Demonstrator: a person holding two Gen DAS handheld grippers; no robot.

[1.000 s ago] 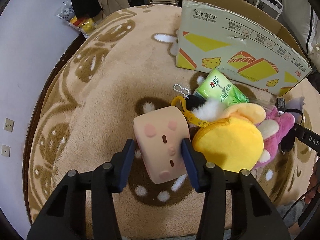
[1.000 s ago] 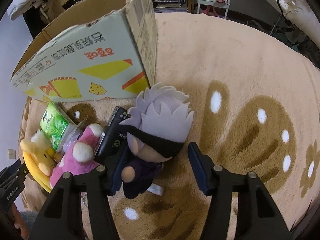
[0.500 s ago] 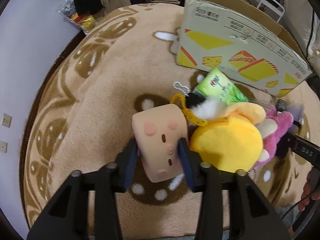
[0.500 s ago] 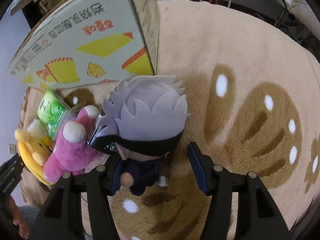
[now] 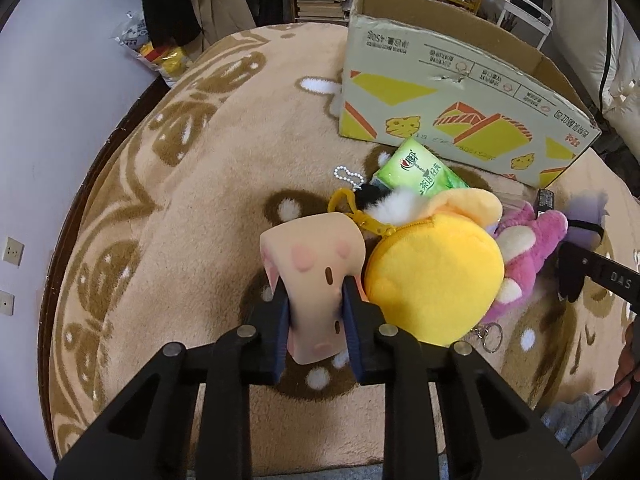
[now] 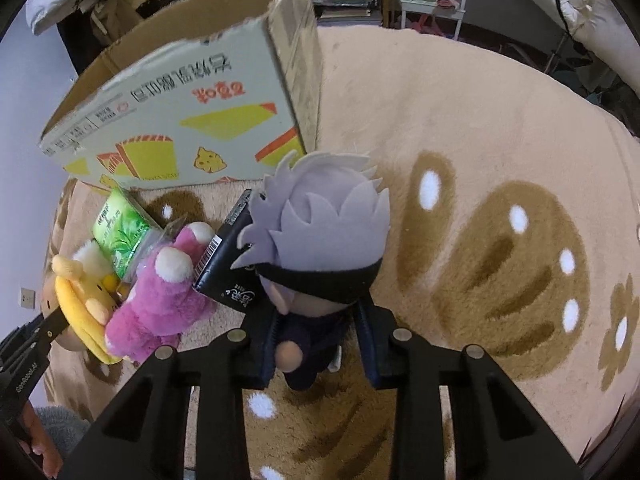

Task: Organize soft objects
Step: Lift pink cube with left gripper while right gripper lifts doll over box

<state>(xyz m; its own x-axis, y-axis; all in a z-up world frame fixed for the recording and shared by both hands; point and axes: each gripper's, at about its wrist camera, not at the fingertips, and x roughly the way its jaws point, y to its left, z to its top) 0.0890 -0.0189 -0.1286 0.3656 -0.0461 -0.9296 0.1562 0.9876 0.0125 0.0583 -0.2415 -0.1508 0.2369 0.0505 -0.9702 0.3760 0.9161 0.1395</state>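
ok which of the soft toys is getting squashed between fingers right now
The pale pink block plush with the blush-cheeked face: the left gripper pinches it into a narrow waist. The yellow round plush and magenta plush lie ungripped beside it.

A tan plush rug (image 5: 208, 208) carries a cardboard box (image 5: 452, 104) — beside it, a green tissue pack (image 5: 420, 172) and plush toys (image 5: 436, 276).

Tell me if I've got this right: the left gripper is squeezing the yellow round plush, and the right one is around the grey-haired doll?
Not quite. The left wrist view shows the left gripper squeezing the pink cube plush; the yellow round plush lies beside it. The right gripper is indeed around the grey-haired doll.
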